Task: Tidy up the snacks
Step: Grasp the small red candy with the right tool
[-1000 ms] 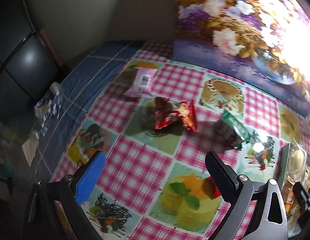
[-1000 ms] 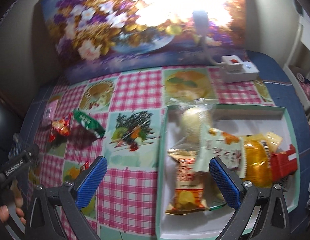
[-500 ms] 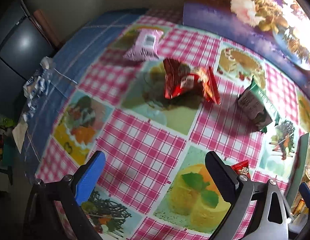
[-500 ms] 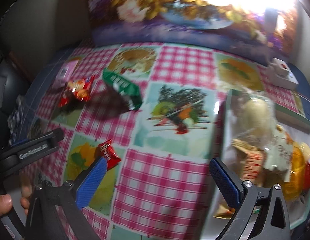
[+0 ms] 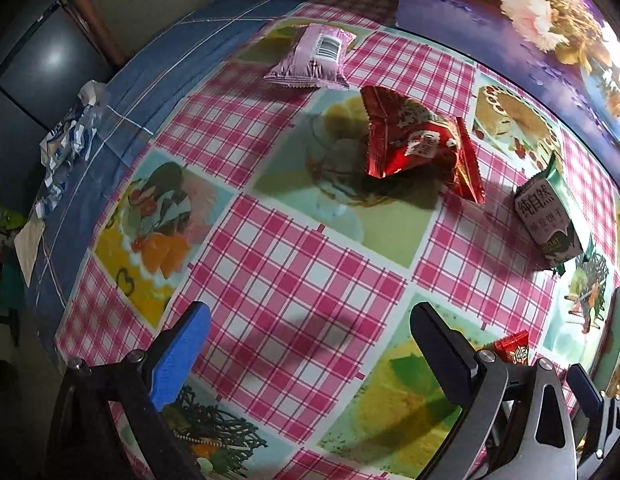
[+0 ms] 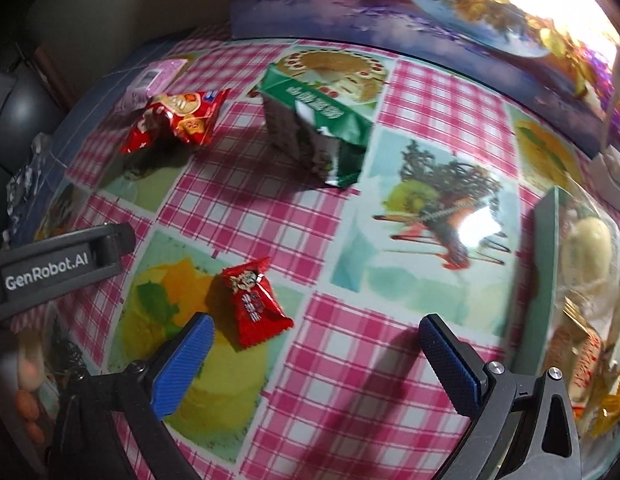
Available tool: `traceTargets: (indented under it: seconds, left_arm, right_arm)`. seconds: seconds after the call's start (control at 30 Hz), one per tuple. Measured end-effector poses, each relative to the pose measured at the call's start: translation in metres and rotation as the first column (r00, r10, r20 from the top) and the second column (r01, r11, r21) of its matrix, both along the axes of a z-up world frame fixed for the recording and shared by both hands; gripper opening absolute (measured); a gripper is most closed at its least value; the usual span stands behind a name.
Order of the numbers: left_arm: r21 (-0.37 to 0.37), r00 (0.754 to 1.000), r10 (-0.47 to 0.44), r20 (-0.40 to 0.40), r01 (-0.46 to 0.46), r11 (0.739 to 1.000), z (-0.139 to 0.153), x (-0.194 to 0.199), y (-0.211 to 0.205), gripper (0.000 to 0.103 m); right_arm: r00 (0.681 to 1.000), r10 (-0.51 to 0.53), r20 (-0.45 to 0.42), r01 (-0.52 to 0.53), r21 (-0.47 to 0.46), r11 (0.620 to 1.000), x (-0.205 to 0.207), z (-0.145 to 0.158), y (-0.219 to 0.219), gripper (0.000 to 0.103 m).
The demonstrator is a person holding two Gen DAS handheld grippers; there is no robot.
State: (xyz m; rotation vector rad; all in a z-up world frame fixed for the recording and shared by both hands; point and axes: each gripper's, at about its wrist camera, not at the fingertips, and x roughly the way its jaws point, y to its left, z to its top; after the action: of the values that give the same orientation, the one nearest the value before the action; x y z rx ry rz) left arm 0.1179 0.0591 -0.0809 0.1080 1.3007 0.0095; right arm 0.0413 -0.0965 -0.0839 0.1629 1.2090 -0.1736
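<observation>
Loose snacks lie on the checked tablecloth: a pink packet (image 5: 312,58) (image 6: 152,80) at the far side, a large red packet (image 5: 418,146) (image 6: 178,120), a green biscuit pack (image 5: 548,216) (image 6: 316,130) and a small red candy (image 6: 254,304) (image 5: 514,350). My left gripper (image 5: 310,330) hangs open above bare cloth, the large red packet well ahead of it. My right gripper (image 6: 316,342) is open low over the table, its left finger close beside the small red candy. A tray (image 6: 548,272) holding several packed snacks sits at the right.
A flower picture (image 6: 430,4) stands along the back of the table. Crumpled wrappers (image 5: 68,136) lie on the blue cloth at the left edge. The left gripper's body (image 6: 50,266) reaches into the right wrist view from the left.
Both grippers have moved forward and lower toward the loose snacks. The right gripper swung left, away from the tray, to the small red candy. Both stayed open.
</observation>
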Motion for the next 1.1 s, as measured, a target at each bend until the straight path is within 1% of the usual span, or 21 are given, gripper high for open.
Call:
traceTargets:
  seconds: [0.13,0.2,0.27,0.3,0.37,0.4,0.47,0.5,0.53,0.6,0.67,0.73,0.77,0.93,1.1]
  left_arm:
    - [-0.01,1.0,0.007,-0.002,-0.007,1.0,-0.002,0.004,0.002,0.1]
    - [-0.015,1.0,0.008,-0.001,-0.008,1.0,-0.003,0.008,0.003,0.1]
    - [-0.019,1.0,0.005,0.0,-0.005,1.0,-0.004,0.011,0.003,0.1]
    - [-0.021,1.0,0.002,0.001,-0.002,1.0,-0.004,0.012,0.002,0.1]
    - [-0.025,1.0,-0.006,0.0,0.006,1.0,-0.004,0.014,-0.001,0.1]
    - [-0.026,1.0,-0.008,0.0,0.008,1.0,-0.002,0.012,-0.004,0.1]
    - [-0.029,1.0,-0.01,0.001,0.01,1.0,-0.002,0.012,-0.005,0.1]
    - [-0.03,1.0,-0.01,0.002,0.01,1.0,-0.002,0.011,-0.006,0.1]
    - [-0.031,1.0,-0.009,0.004,0.009,0.999,-0.001,0.011,-0.007,0.1]
    - [-0.031,1.0,-0.01,0.006,0.01,0.999,0.0,0.011,-0.009,0.1]
    - [-0.031,1.0,-0.01,0.006,0.01,0.999,0.0,0.011,-0.011,0.1]
    - [-0.032,1.0,-0.01,0.007,0.011,0.999,0.002,0.008,-0.011,0.1]
    - [-0.033,1.0,-0.011,0.007,0.011,0.999,0.002,0.009,-0.012,0.1]
    - [-0.041,1.0,-0.025,0.015,0.025,0.999,0.006,0.009,-0.024,0.1]
    - [-0.08,0.999,-0.041,0.026,0.043,0.996,0.011,0.013,-0.041,0.1]
  right_arm:
    - [1.0,0.019,0.012,-0.018,-0.042,0.999,0.003,-0.005,0.007,0.101]
    - [1.0,0.019,0.025,-0.017,-0.06,0.998,0.005,-0.006,0.008,0.096]
    - [0.999,0.018,0.042,-0.014,-0.075,0.997,0.006,-0.005,0.008,0.084]
    - [0.999,0.018,0.051,-0.014,-0.076,0.997,0.007,-0.003,0.007,0.081]
    - [0.998,0.02,0.065,-0.015,-0.082,0.997,0.007,0.0,0.005,0.07]
    - [0.997,0.022,0.07,-0.016,-0.082,0.996,0.007,0.0,0.006,0.068]
    - [0.996,0.027,0.082,-0.021,-0.078,0.997,0.009,0.001,0.007,0.054]
    - [0.996,0.03,0.087,-0.023,-0.078,0.997,0.009,0.002,0.009,0.05]
    - [0.995,0.031,0.09,-0.024,-0.077,0.997,0.009,0.004,0.006,0.044]
    - [0.995,0.028,0.096,-0.021,-0.077,0.997,0.011,0.004,0.007,0.037]
    - [0.995,0.021,0.102,-0.014,-0.071,0.997,0.004,0.006,0.004,0.029]
    - [0.994,0.009,0.108,-0.003,-0.061,0.998,0.002,0.005,-0.001,0.023]
    - [0.994,0.001,0.113,0.005,-0.055,0.998,0.001,0.005,-0.005,0.022]
    - [0.992,-0.013,0.127,0.02,-0.052,0.998,0.0,0.006,-0.013,0.02]
    - [0.988,-0.06,0.139,0.064,-0.024,0.998,0.0,0.008,-0.028,0.02]
